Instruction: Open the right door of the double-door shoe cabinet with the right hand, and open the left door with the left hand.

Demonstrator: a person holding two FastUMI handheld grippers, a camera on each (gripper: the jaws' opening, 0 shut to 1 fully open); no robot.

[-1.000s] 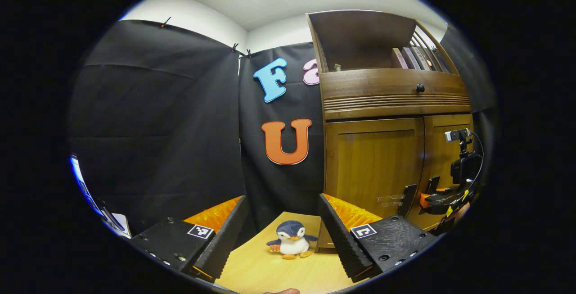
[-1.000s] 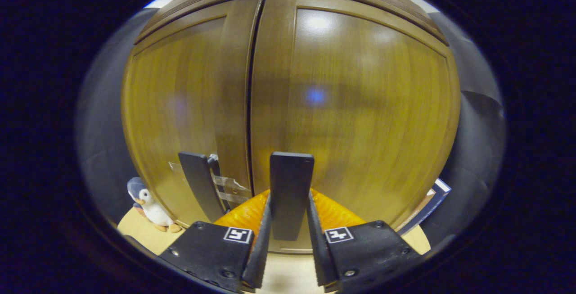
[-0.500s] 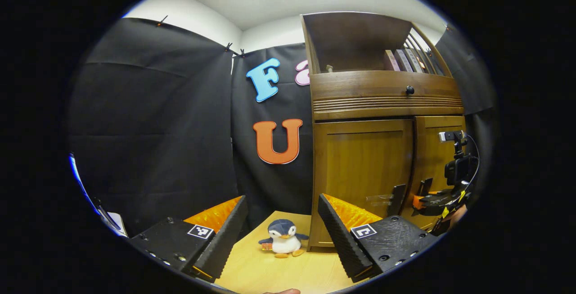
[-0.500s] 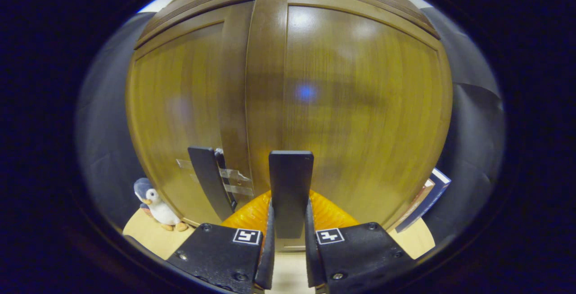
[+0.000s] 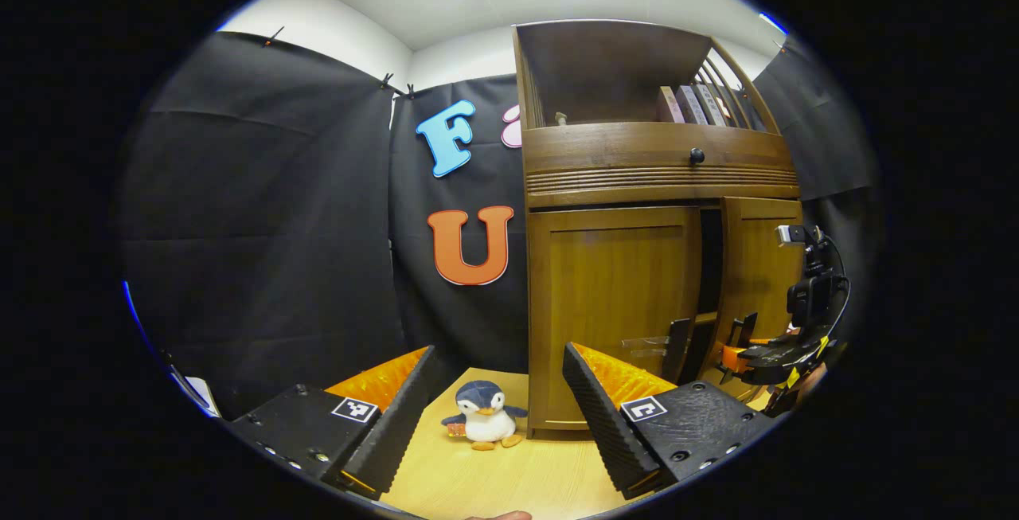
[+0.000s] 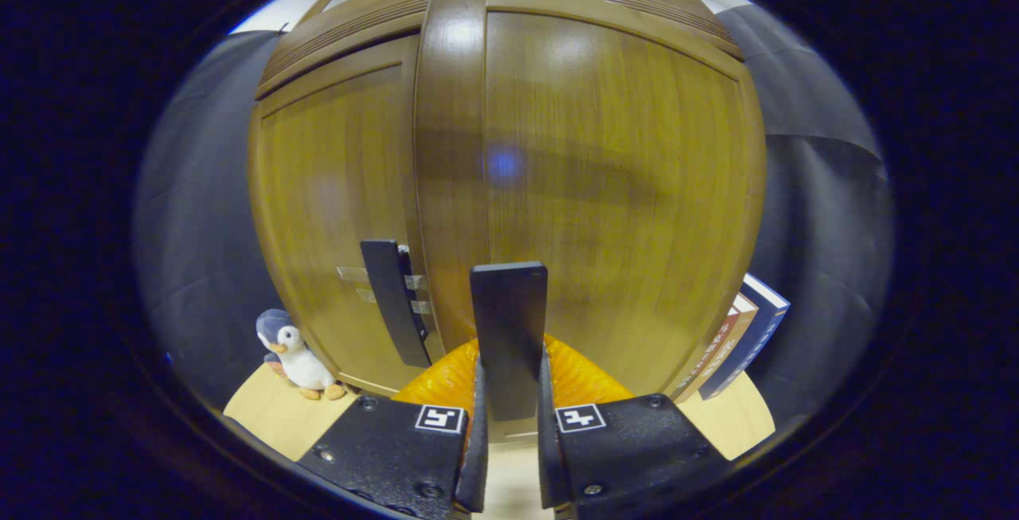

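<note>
The wooden shoe cabinet stands on the right in the left gripper view. Its left door is closed, its dark handle untouched. The right door stands ajar, a dark gap beside it. My right gripper is at that door's handle. In the right gripper view my right gripper is shut on the flat black handle of the right door. The left door and its handle lie to the left. My left gripper hangs open, well short of the cabinet.
A small plush penguin sits on the light wooden tabletop by the cabinet's left corner, seen too as the penguin. Books lean beside the cabinet's right side. More books stand on the upper shelf above a knobbed drawer.
The right door has swung out from closed to ajar, pulled by my right gripper on its handle. My left gripper's view has shifted, with the cabinet now further left in it.
</note>
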